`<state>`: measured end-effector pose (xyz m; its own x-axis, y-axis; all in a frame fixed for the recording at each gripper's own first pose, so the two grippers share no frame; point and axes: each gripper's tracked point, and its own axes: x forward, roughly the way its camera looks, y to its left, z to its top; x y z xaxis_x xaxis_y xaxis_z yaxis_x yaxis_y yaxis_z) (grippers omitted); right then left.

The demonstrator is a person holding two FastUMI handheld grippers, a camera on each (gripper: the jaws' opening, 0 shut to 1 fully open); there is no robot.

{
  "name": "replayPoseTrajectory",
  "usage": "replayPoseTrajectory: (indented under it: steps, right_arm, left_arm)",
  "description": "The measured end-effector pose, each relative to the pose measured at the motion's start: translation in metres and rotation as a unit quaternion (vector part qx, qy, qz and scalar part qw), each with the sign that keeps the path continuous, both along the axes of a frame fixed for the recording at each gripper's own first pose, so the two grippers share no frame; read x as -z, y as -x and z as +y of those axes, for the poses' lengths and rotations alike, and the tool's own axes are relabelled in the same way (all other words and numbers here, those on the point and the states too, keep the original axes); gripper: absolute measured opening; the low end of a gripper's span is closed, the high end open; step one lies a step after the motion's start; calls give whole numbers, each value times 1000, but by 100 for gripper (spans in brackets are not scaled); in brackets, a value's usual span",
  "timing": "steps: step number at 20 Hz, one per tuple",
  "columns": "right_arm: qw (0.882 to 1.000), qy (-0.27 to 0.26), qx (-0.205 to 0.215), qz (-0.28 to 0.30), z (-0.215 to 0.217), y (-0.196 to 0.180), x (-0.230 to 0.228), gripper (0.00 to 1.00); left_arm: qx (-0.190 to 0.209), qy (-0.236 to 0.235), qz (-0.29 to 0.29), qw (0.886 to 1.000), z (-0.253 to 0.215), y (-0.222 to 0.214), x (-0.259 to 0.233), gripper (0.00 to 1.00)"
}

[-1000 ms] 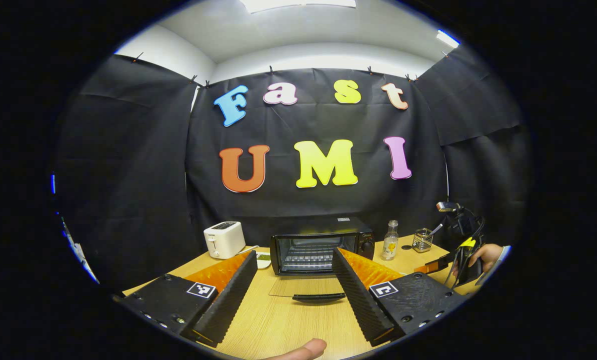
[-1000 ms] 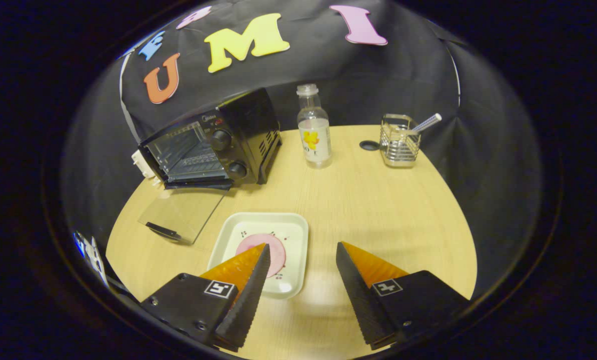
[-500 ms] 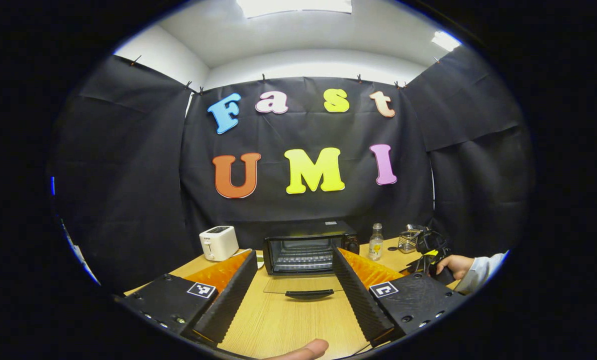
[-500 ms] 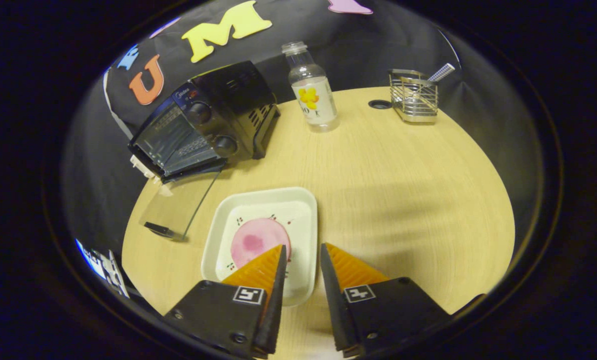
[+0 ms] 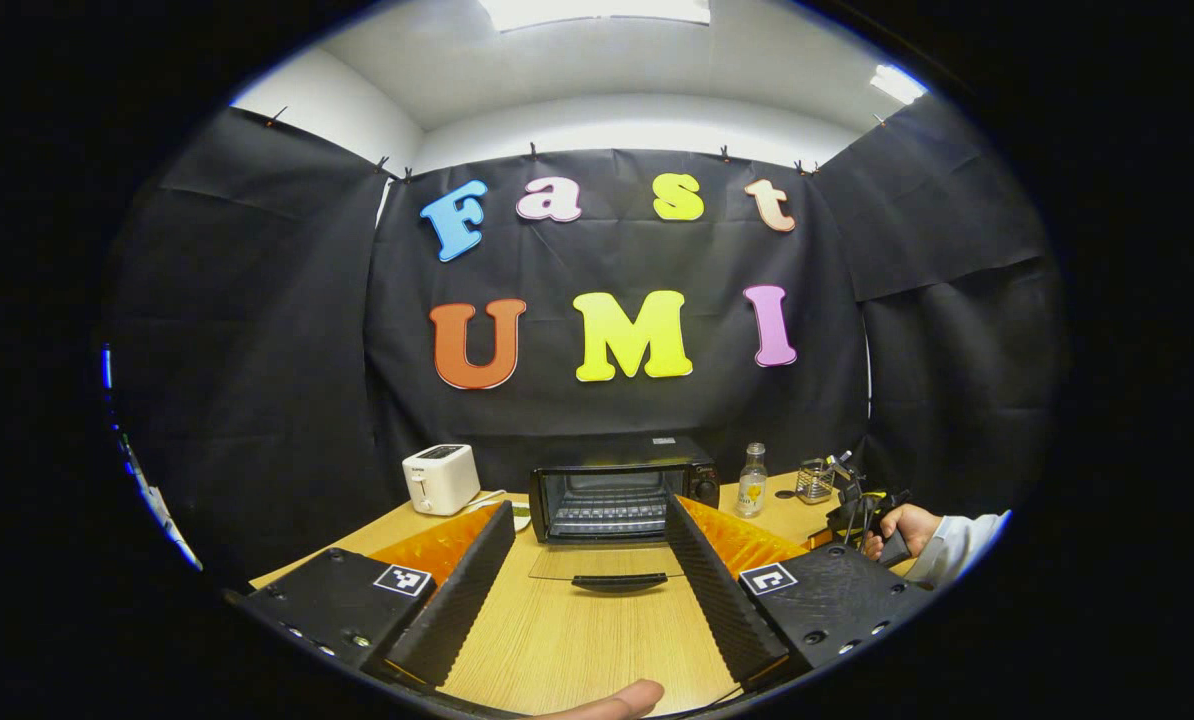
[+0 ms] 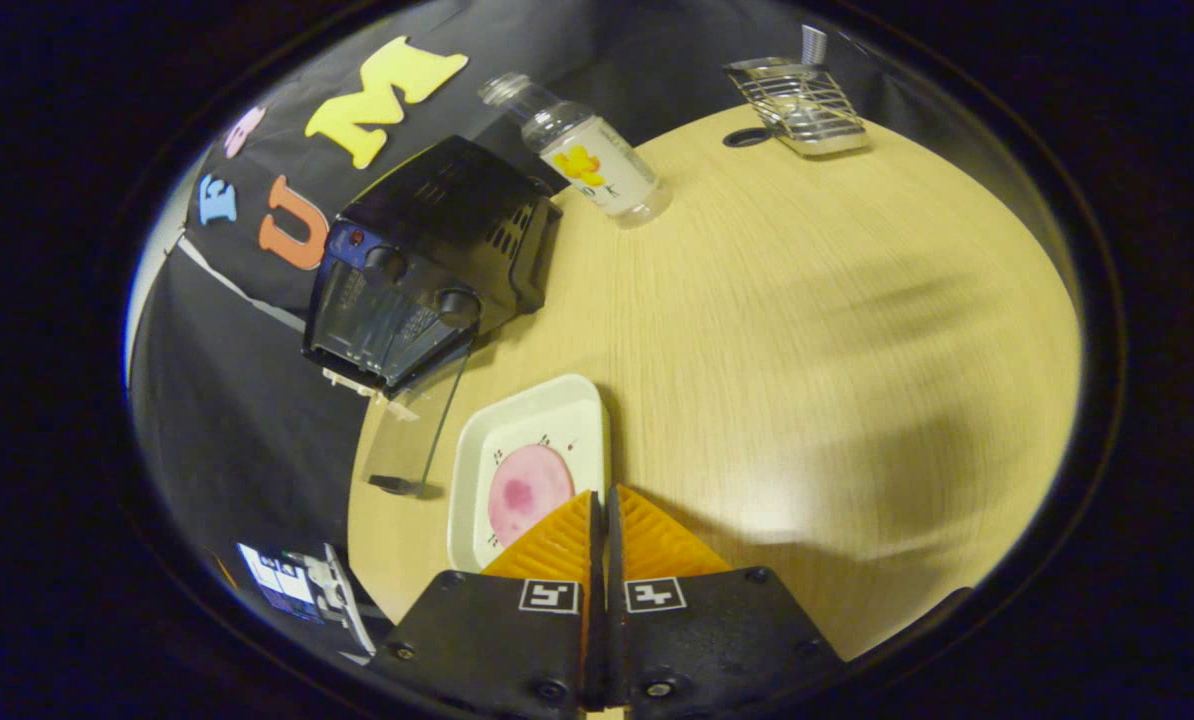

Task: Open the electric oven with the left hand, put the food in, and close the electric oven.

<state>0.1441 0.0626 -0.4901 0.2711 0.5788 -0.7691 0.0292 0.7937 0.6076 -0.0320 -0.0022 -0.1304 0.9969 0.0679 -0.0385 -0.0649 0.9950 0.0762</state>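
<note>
Two tools: right tool [image 6: 602, 510] clenched on tray [image 6: 477, 450] rim (ham [image 6: 529, 490] beside); left tool [image 5: 587, 545] released.

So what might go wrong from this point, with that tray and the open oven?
The right gripper pinches only the near rim of the tray, so on lifting, the tray may tilt and the pink slice of food could slide off. The glass door of the oven lies flat on the table right beside the tray, and the tray could knock its edge on the way in. The left gripper is open, gripping nothing.
</note>
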Motion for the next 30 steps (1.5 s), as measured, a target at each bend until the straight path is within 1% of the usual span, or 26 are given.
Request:
replayPoseTrajectory:
  steps: [4,7,11,13,17,22,26,28,30]
  right_arm:
    - [999,-28,34,3,-3,-2,-13,4]
    - [998,-28,50,-17,-17,3,-39,4]
    - [997,-32,34,-60,-8,15,-96,4]
    - [996,-39,31,-68,9,22,-117,4]
    - [995,-46,51,-73,52,19,-134,4]
    - [995,-42,58,-75,108,14,-129,4]
    - [994,-43,72,-73,152,5,-121,4]
    - [993,-40,91,-69,168,-4,-114,4]
    - [989,-36,132,-64,182,-13,-104,4]
  left_arm:
    - [-4,-1,-4,1000,2,5,-6,96]
    - [1,0,2,1000,-3,9,-2,96]
    - [12,-5,2,1000,-8,13,1,96]
    - [12,-7,-1,1000,-4,17,0,96]
    - [4,1,0,1000,8,22,5,96]
    - [0,-1,7,1000,25,27,18,96]
    - [-9,1,12,1000,46,22,24,96]
    - [-14,2,13,1000,56,20,24,96]
    - [-17,3,14,1000,64,14,26,96]
